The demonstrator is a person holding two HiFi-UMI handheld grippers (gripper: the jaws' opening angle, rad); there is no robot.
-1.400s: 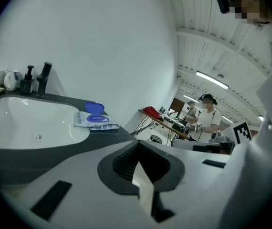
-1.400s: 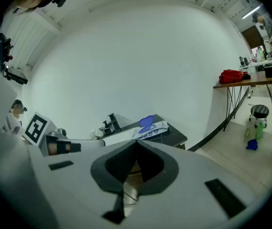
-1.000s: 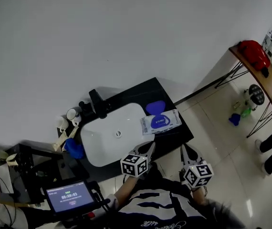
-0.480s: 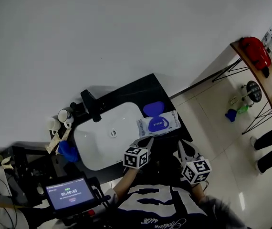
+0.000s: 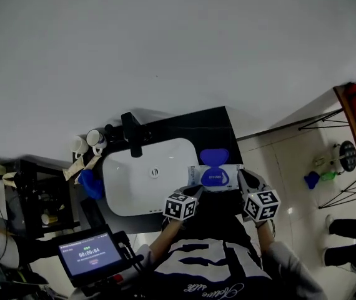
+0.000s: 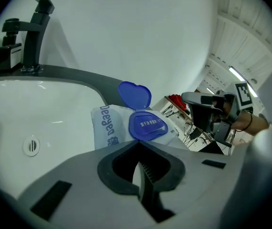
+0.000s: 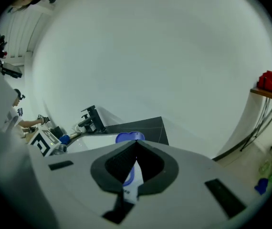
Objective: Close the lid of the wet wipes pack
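The left claw (image 6: pixel 138 144) is hovering near the wet wipes pack (image 6: pixel 108 125), jaws pressed together on nothing. The right claw (image 7: pixel 136 143) is likewise pinched together, empty. The pack is lying on the dark table (image 5: pixel 215 127) beside the sink (image 5: pixel 128 192), its blue lid (image 5: pixel 214 157) standing open.

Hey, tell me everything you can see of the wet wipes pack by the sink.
The wet wipes pack is a soft, whitish plastic pouch with blue print. It lies flat on the dark counter beside the white sink. Its blue hinged lid stands open, tilted up behind a blue labelled base.
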